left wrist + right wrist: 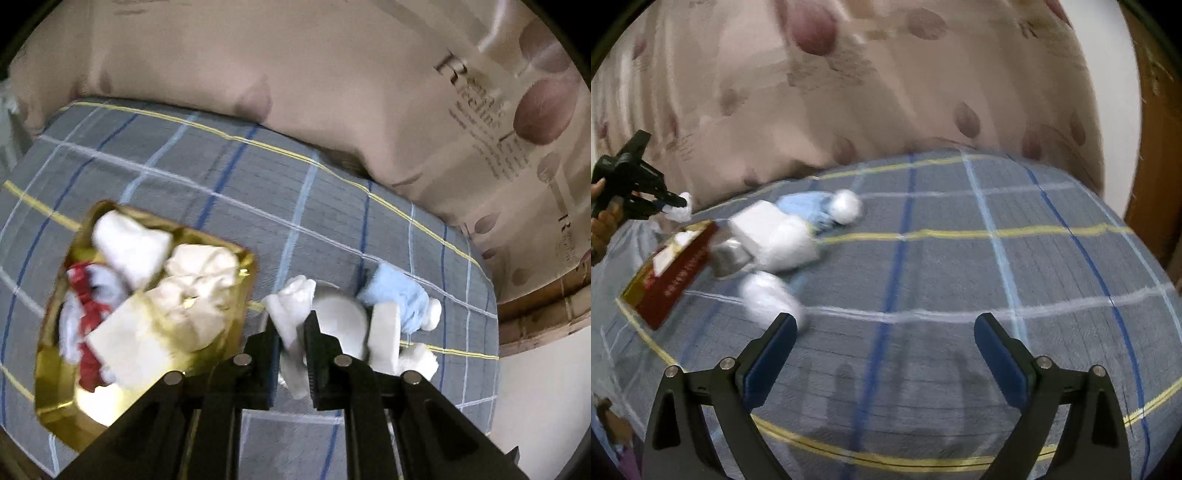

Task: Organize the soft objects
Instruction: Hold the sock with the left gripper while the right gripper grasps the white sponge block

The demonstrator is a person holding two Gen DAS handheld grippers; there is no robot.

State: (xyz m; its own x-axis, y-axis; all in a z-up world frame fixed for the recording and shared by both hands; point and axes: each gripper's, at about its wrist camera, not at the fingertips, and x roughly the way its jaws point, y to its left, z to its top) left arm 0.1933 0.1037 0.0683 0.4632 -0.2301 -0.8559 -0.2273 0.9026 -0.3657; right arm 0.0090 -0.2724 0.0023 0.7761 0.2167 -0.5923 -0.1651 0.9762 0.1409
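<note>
My left gripper point(291, 343) is shut on a white soft piece point(293, 310) and holds it above the bed, just right of a gold box point(55, 391). The box holds several white soft pieces point(201, 269) and a red-and-white one point(86, 317). Right of my gripper lie a light blue cloth point(399, 295) and more white pieces point(384, 336). In the right wrist view the left gripper point(674, 205) holds the white piece over the box point(670, 280), beside a pile of white pieces point(772, 236) and the blue cloth point(803, 206). My right gripper point(886, 332) is open and empty over the bedsheet.
A grey plaid bedsheet point(221, 177) covers the bed. A beige flowered quilt point(332, 74) lies bunched along its far side and also shows in the right wrist view point(849, 92). A wooden frame point(1156, 147) stands at the right.
</note>
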